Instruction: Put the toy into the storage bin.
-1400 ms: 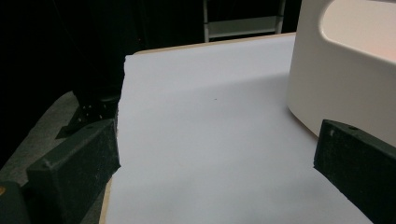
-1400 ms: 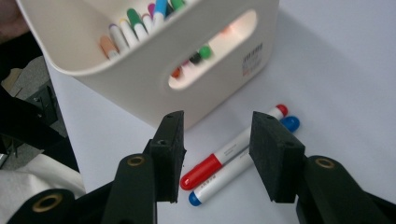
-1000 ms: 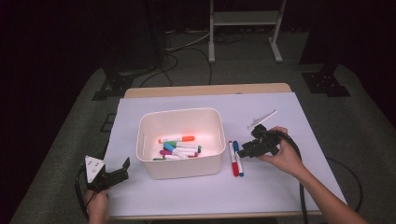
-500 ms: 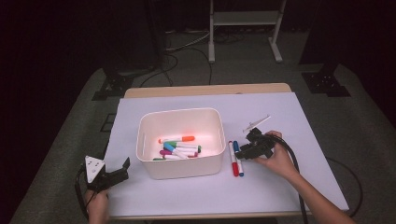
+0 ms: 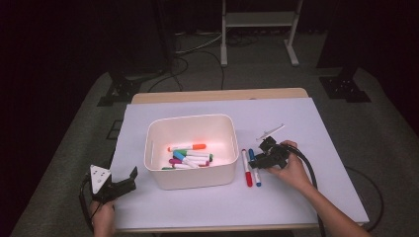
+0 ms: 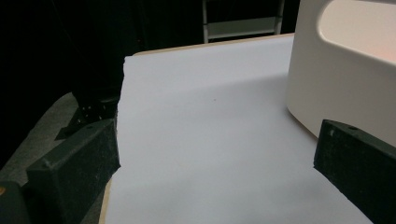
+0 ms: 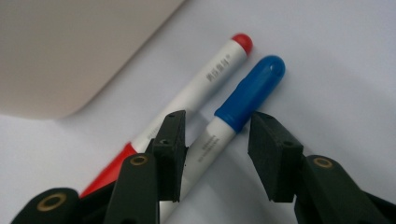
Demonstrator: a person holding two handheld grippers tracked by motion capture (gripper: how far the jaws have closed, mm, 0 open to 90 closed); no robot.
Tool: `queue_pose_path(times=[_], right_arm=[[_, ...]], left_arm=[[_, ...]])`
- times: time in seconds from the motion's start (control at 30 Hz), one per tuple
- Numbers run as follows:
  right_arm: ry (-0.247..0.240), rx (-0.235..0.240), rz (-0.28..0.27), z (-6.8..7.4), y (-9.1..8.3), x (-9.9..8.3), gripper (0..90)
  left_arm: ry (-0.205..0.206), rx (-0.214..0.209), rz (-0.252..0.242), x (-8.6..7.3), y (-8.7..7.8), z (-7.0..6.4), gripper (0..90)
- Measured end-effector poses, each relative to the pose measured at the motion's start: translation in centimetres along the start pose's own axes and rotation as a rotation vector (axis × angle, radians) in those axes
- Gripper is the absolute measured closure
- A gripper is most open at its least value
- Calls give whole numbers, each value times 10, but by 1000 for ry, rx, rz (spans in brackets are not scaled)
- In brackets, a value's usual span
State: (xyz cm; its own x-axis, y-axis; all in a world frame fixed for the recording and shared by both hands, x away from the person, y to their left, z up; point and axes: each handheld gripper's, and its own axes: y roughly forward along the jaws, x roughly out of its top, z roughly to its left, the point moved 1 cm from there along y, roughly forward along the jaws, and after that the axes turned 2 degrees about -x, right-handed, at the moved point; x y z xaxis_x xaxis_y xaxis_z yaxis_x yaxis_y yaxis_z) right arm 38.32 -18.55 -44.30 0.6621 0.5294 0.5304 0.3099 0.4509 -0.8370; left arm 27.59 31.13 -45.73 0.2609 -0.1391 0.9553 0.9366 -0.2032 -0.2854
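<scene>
Two markers lay side by side on the white table cover (image 5: 296, 197), right of centre in the high view: the blue marker (image 7: 233, 116) and the red marker (image 7: 187, 100) touching it. The right gripper (image 7: 217, 149) straddled the blue one, jaws apart and not yet pinching. Left of them stood the white bin (image 5: 190, 175) holding more markers (image 5: 190, 157). At lower left, the left gripper (image 5: 129, 178) rested with jaws wide apart.
</scene>
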Motion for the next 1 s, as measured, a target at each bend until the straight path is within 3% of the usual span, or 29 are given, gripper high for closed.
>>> queue_pose_path(times=[0.33,0.63,1.0], right_arm=[[19,-114,11,-11,-17,-25,577],[29,-183,17,-17,-24,-35,677],[32,-193,10,-18,-24,-36,716]], left_arm=[[3,0,5,0,0,0,0],[6,1,5,0,0,-1,0],[6,-1,6,0,0,-1,0]])
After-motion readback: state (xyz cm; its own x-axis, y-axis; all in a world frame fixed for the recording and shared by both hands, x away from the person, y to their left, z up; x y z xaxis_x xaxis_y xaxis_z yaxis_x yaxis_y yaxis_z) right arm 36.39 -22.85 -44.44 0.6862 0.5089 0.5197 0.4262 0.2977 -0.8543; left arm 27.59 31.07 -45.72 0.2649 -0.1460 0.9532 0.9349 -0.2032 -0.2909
